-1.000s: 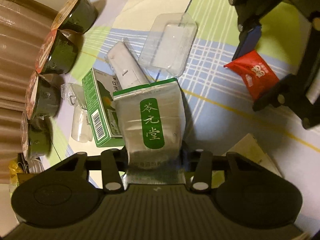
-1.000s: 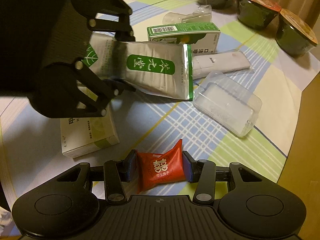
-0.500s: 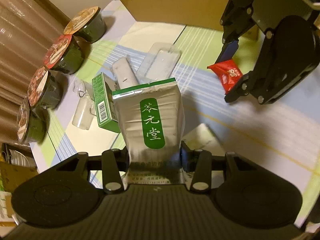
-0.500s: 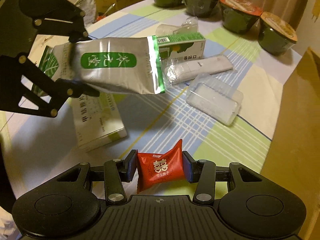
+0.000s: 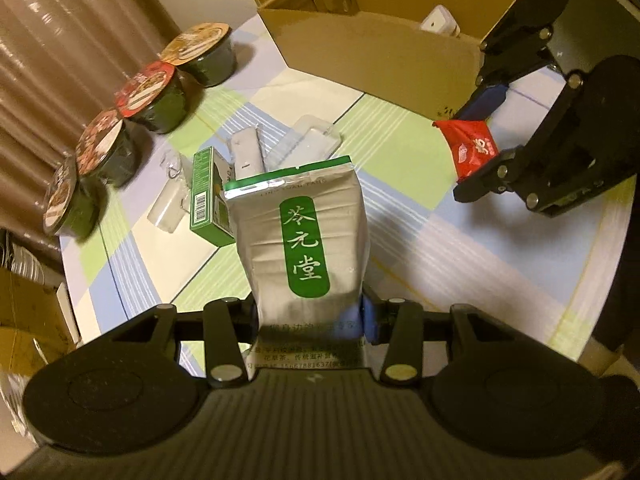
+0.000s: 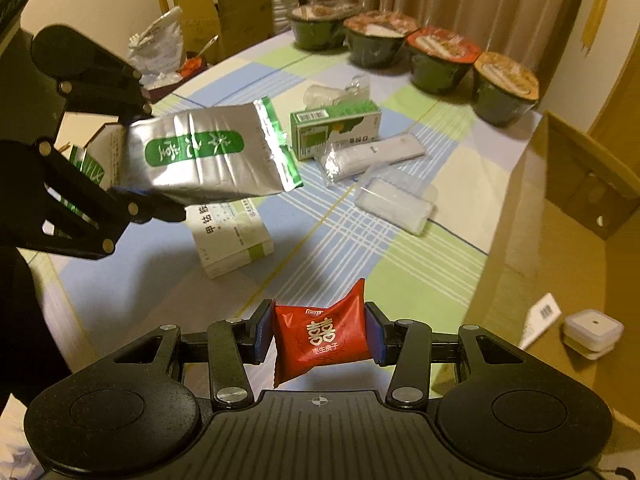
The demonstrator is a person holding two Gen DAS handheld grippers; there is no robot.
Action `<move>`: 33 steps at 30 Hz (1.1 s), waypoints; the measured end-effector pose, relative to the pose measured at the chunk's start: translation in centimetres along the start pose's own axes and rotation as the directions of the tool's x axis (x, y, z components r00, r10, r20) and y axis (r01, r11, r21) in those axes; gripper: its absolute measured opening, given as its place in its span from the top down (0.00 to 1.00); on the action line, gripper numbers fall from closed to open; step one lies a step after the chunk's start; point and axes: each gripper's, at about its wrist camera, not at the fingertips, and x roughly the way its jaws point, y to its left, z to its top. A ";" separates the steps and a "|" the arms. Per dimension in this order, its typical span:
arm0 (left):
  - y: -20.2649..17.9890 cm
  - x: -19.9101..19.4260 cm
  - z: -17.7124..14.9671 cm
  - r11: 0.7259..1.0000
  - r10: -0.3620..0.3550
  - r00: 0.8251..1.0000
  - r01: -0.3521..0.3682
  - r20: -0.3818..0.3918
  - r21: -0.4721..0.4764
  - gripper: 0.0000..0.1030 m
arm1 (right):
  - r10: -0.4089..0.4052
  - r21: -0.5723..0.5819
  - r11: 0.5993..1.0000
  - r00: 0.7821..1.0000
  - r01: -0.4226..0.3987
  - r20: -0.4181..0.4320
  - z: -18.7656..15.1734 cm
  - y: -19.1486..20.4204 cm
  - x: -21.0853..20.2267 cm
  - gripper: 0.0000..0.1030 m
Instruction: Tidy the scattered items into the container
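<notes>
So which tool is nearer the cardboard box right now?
Right. The right tool, shut on the red candy packet, is beside the cardboard box wall; the left tool, holding the silver tea pouch, is farther back over the table.

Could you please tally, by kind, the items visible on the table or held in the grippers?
Dark green lidded noodle bowls: 4
Cardboard boxes, green and white: 2
Clear plastic packs: 3
Silver-green foil pouch: 1
Red candy packet: 1
Total: 11
</notes>
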 end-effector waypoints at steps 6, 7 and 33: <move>-1.0 -2.2 -0.3 0.995 -0.005 1.000 0.006 0.011 -0.100 0.61 | -0.025 0.018 1.000 0.999 0.025 0.038 -0.8 0.6 -3.0 0.52; -1.1 -2.6 -0.2 0.992 -0.010 1.000 0.012 0.015 -0.126 0.61 | -0.030 0.025 0.999 0.999 0.028 0.045 -1.0 0.6 -3.5 0.52; -7.1 -7.2 5.1 0.949 -0.089 0.982 0.135 0.166 -0.285 0.61 | -0.192 0.197 0.968 0.967 0.157 0.170 -5.0 -3.9 -12.7 0.52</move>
